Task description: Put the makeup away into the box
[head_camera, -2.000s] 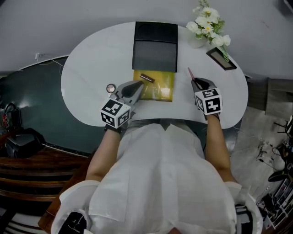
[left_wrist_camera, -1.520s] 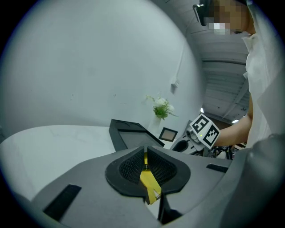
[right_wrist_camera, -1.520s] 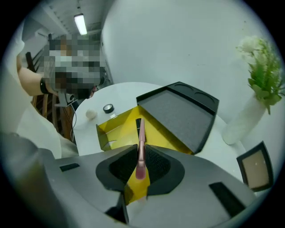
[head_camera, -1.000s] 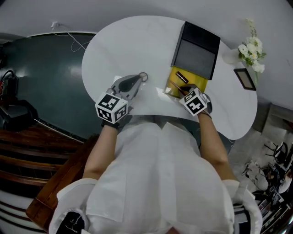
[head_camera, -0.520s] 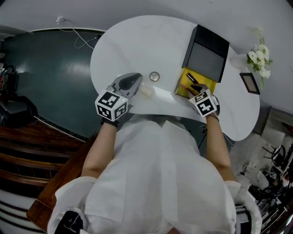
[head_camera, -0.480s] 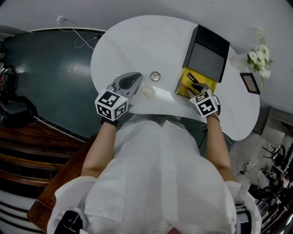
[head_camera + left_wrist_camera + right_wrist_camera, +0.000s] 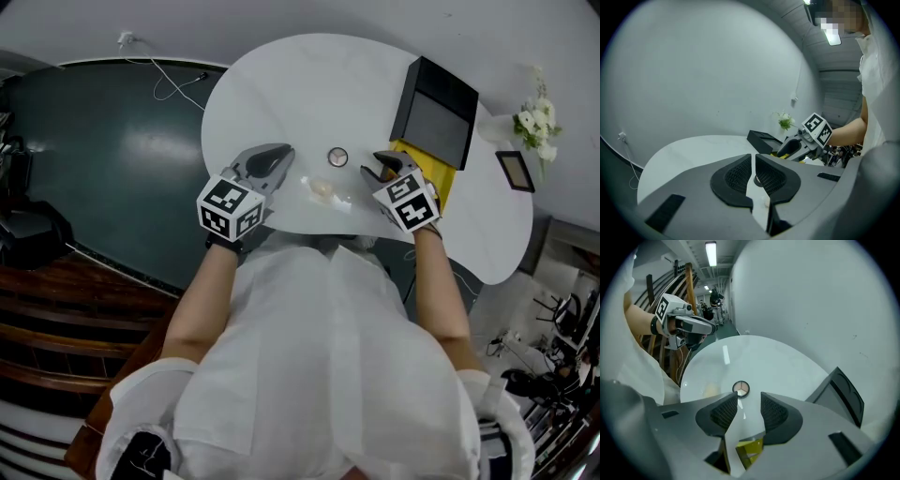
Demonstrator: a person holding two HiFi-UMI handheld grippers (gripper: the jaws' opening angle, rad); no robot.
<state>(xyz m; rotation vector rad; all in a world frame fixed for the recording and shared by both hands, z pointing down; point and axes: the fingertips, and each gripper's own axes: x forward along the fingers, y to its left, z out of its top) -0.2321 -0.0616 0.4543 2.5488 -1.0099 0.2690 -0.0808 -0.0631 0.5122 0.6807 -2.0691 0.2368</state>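
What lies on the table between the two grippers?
Head view: a round compact and a small pale item, between the left gripper and the right gripper, whose empty jaws are opening.

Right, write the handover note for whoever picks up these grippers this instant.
Left gripper: jaws almost together, nothing in them.
Right gripper: jaws opening, nothing between them; it hangs beside the yellow box and points toward the round compact.
Things: the compact and a small pale item lie loose on the white table between the grippers. The box is open, black lid raised.
Done: cannot tell; the right gripper hides the box's inside.
Left: compact, and probably the pale item, into the box.
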